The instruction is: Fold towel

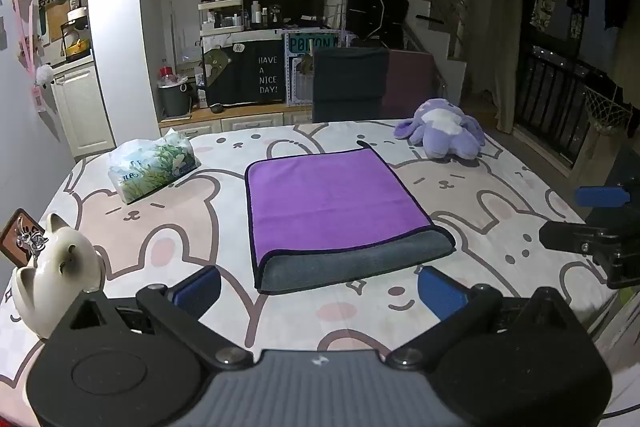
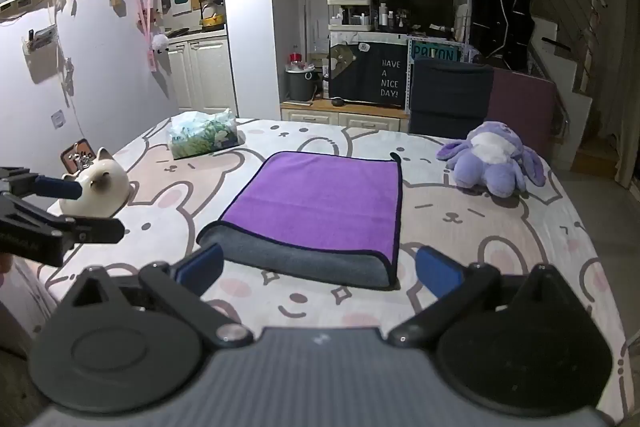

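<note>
A purple towel (image 1: 336, 201) with a dark border lies folded over on the table, its grey underside showing as a band (image 1: 356, 263) along the near edge. It also shows in the right wrist view (image 2: 324, 203). My left gripper (image 1: 320, 291) is open and empty, held just short of the towel's near edge. My right gripper (image 2: 318, 273) is open and empty, also just short of the near edge. The right gripper shows at the right edge of the left wrist view (image 1: 596, 227), and the left gripper at the left edge of the right wrist view (image 2: 60, 211).
The table (image 1: 500, 195) has a bunny-print cloth. A white cat figurine (image 1: 52, 267) stands near left. A tissue pack (image 1: 154, 165) lies far left. A purple plush toy (image 1: 444, 133) lies far right. A dark chair (image 1: 348, 83) stands behind the table.
</note>
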Demonstrator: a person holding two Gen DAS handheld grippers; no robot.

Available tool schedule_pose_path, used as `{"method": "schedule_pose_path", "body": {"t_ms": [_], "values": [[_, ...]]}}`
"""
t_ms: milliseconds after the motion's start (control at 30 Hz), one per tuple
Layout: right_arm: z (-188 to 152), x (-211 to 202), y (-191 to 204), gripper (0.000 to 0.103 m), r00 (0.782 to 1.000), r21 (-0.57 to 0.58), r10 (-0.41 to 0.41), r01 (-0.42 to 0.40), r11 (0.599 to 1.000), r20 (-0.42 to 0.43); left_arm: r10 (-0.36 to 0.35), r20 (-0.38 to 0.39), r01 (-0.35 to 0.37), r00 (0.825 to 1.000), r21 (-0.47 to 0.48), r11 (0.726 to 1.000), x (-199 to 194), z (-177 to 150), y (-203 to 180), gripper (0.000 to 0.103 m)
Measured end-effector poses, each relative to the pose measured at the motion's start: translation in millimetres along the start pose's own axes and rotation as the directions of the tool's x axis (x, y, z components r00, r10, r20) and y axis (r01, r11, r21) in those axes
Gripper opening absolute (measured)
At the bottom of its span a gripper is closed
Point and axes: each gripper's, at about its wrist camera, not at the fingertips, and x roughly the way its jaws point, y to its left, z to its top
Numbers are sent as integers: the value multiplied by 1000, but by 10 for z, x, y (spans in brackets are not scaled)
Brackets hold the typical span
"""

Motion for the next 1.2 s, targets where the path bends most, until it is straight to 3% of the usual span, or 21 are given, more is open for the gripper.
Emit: {"method": "schedule_pose_path", "body": {"t_ms": [1200], "values": [[-2,18,16,103,1000,0,-1,1,1000,-4,6,-1,-6,1000,10,1000,3,-1,-1,103]]}}
